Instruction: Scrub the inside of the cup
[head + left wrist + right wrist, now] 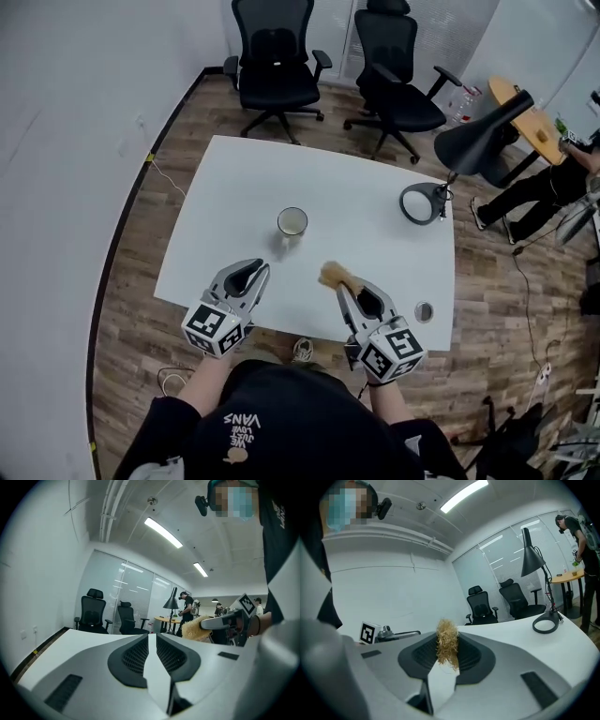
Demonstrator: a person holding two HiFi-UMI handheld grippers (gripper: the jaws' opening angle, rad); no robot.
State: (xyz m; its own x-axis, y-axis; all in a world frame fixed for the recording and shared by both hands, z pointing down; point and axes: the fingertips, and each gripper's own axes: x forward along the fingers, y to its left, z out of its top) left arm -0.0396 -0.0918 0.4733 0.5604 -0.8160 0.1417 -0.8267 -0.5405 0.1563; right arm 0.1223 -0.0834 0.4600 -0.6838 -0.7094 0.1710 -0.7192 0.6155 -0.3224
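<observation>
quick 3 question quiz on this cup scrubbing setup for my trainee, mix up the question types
1. True or false: the cup stands upright on the table, apart from both grippers.
2. What is the right gripper shut on? A a spoon; B a tan fibrous scrubber; C the cup.
3. Fill in: the left gripper has ____ between its jaws.
Key: 1 true; 2 B; 3 nothing.
</observation>
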